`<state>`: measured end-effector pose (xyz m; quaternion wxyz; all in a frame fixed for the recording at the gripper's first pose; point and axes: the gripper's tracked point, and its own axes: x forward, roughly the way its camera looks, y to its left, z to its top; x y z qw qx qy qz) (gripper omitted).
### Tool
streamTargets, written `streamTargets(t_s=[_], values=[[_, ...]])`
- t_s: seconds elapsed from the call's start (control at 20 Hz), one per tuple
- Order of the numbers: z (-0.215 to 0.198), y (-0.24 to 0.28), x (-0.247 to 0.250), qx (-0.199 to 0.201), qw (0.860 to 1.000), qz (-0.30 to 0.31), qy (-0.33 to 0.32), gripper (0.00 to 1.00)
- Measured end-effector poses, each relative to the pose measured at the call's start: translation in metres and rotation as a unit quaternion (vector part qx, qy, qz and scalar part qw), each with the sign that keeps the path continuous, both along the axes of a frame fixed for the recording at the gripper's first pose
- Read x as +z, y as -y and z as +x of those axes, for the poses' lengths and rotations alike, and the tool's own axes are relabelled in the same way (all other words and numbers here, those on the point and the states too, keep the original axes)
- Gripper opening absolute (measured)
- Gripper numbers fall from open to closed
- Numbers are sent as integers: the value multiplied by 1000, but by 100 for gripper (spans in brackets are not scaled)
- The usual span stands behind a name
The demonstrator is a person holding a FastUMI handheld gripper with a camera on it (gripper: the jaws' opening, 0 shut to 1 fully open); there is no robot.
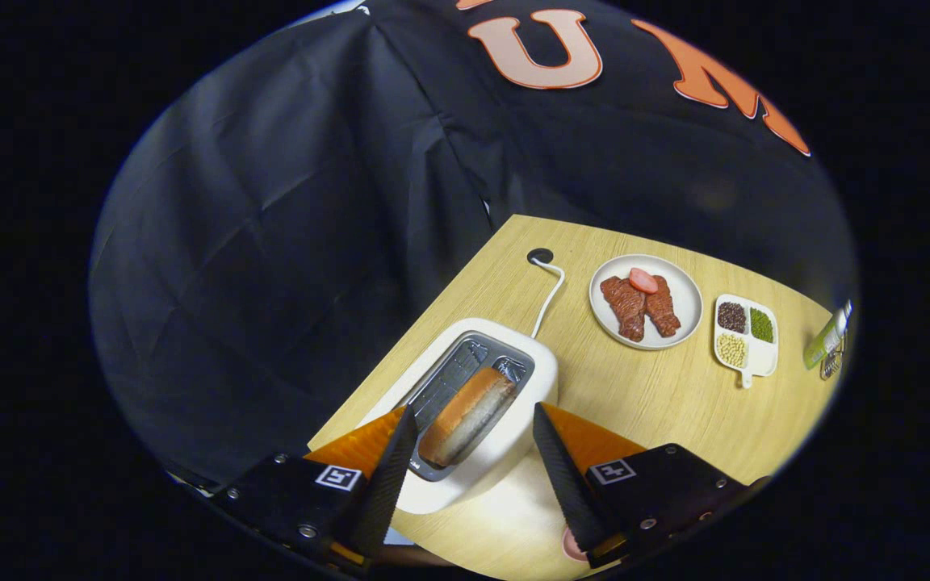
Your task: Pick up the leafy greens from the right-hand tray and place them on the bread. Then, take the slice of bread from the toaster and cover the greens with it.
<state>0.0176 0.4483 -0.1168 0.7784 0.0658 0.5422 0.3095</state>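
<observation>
A white toaster (513,440) stands on the wooden table (659,403) with a slice of bread (465,415) upright in one of its slots. My gripper (473,436) hovers over the toaster, open. Its two dark fingers (391,476) flank the bread on either side with gaps, touching nothing. The bread sits between the fingertips and slightly beyond them.
A white cord (550,294) runs from the toaster to a hole in the table. Beyond lie a round plate (683,294) with meat pieces and a pink slice, and a small divided dish (760,355) of beans. A green object (827,343) lies at the far table edge.
</observation>
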Motion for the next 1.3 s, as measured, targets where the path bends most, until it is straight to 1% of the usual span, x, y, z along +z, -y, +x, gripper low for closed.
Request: streamTargets(t_s=[0.1,0.2,0.25,0.3,0.35,0.5,0.6,0.65,0.75,0.95,1.1,1.2,1.3], values=[[1,-6,-7,-6,1000,-4,-18,81],[-3,-11,-13,-6,999,-12,-37,73],[-5,-14,-16,-4,999,-15,-47,67],[-7,-17,-19,-3,998,-17,-58,63],[-8,-18,-22,-3,998,-20,-64,57],[-8,-19,-20,-10,997,-20,-68,45],[-8,-15,-19,-7,998,-23,-62,36],[-5,-10,-19,-11,998,-25,-57,27],[-6,-7,-14,-20,998,-9,-58,14],[4,15,9,-49,998,29,-36,10],[7,31,27,-63,996,60,-15,10],[6,41,41,-73,993,93,-8,10],[7,58,51,-86,990,111,-1,10]])
